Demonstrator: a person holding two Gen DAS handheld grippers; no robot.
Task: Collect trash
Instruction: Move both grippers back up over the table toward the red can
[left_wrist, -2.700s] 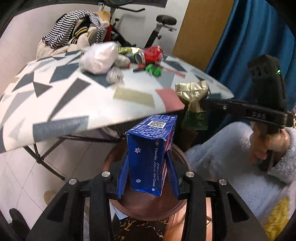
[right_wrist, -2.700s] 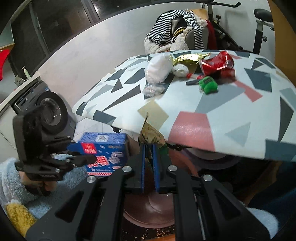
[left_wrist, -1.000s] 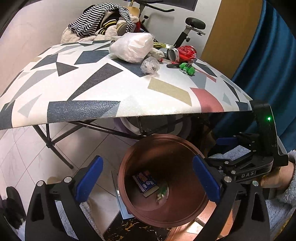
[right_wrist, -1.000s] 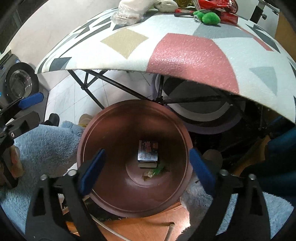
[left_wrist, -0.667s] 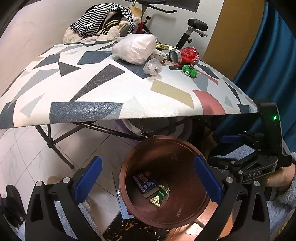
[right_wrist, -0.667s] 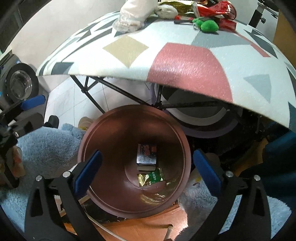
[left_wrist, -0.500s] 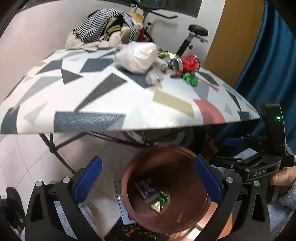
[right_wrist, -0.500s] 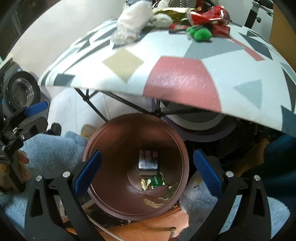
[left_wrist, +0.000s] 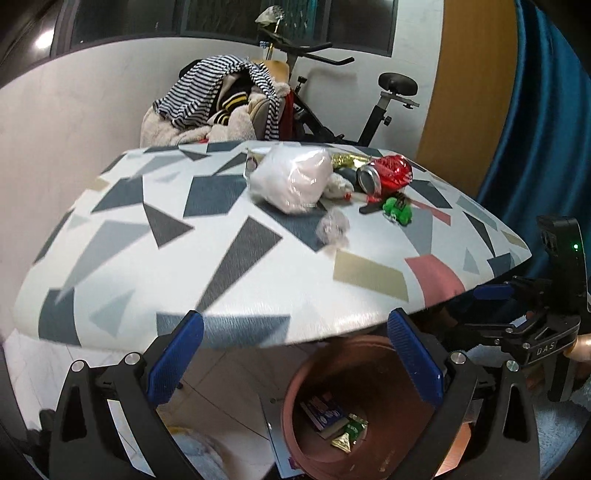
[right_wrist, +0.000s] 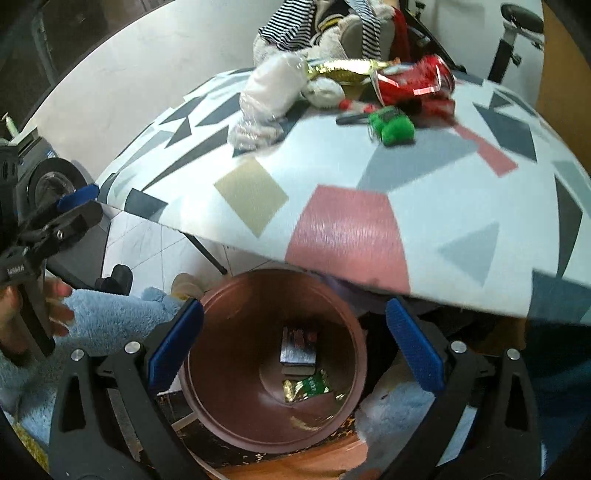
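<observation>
Patterned bench (left_wrist: 229, 258) spreads ahead of both tools, trash heaped at its far side: bag (left_wrist: 291, 181), can (left_wrist: 386, 175), green toy (left_wrist: 397, 210). Left tool (left_wrist: 295, 362) and right tool (right_wrist: 293, 349) gape wide, empty, above the bin (right_wrist: 229, 369) holding a box (right_wrist: 298, 345) and wrapper (right_wrist: 306, 387).

A white table (left_wrist: 122, 258) is patterned with grey, dark blue, tan and pink angular patches. On it are seen a white plastic bag (left_wrist: 291, 181), a red can (left_wrist: 388, 175), a gold foil wrapper (right_wrist: 343, 72) and a bright green toy (right_wrist: 391, 125). The bin (right_wrist: 229, 328) is reddish brown, with a blue box (left_wrist: 323, 410) and a green and gold wrapper (right_wrist: 306, 387) inside. Black-and-white stripes mark the clothing (left_wrist: 207, 92). Each gripper (left_wrist: 295, 362) (right_wrist: 295, 347) is black with blue pads. The curtain (left_wrist: 546, 122) is deep blue.
</observation>
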